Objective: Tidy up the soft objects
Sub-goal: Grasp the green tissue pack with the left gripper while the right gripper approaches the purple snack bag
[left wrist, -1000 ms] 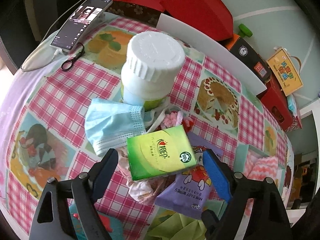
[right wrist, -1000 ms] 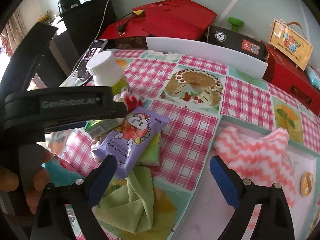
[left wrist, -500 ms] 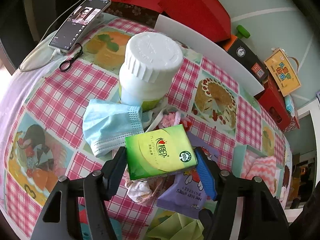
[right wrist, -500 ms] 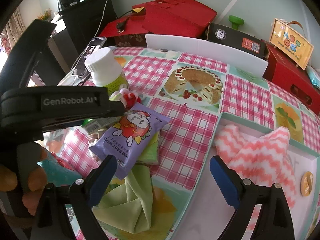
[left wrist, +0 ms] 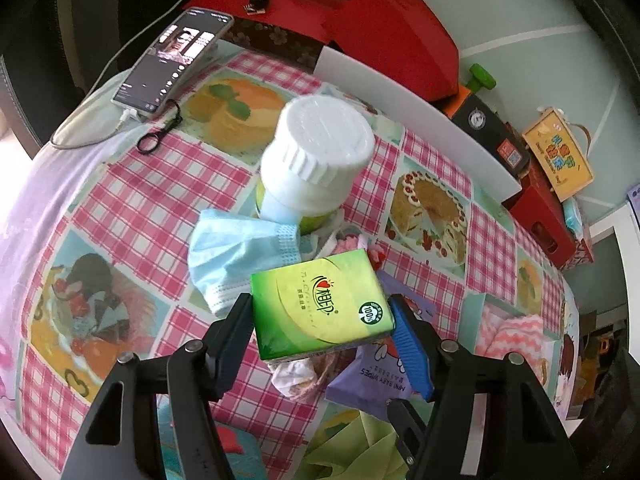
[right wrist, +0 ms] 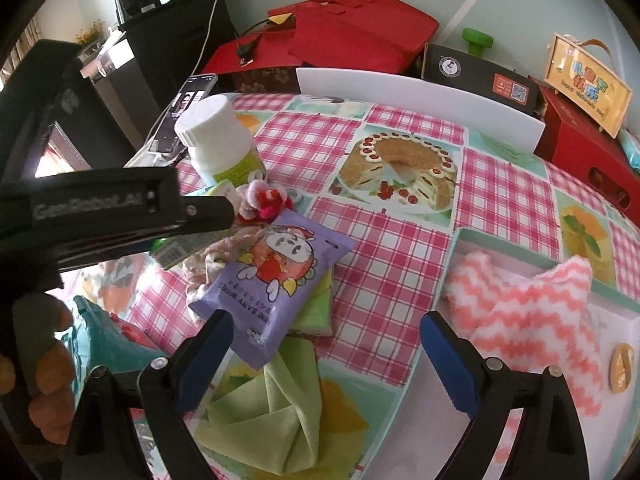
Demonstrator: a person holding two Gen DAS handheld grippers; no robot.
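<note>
My left gripper (left wrist: 322,322) is shut on a green tissue pack (left wrist: 320,304), both pads pressing its sides, above a pile of soft things. The pile holds a blue face mask (left wrist: 236,256), a purple baby-wipes pack (left wrist: 368,380), a crumpled cloth (left wrist: 296,372) and a green cloth (left wrist: 352,448). My right gripper (right wrist: 326,354) is open and empty, over the wipes pack (right wrist: 276,280) and the green cloth (right wrist: 268,412). A pink-and-white zigzag cloth (right wrist: 528,320) lies in the teal-rimmed tray (right wrist: 460,236) at the right.
A white-capped bottle (left wrist: 316,164) stands just behind the pile. A phone (left wrist: 172,60) with cable lies at the table's far left. A white board (right wrist: 416,96) and red boxes (right wrist: 352,36) line the back edge. A small pink-red plush (right wrist: 264,200) lies by the bottle.
My left gripper has closed from open onto the green tissue pack and now holds it. The right gripper has stayed open in about the same place.
</note>
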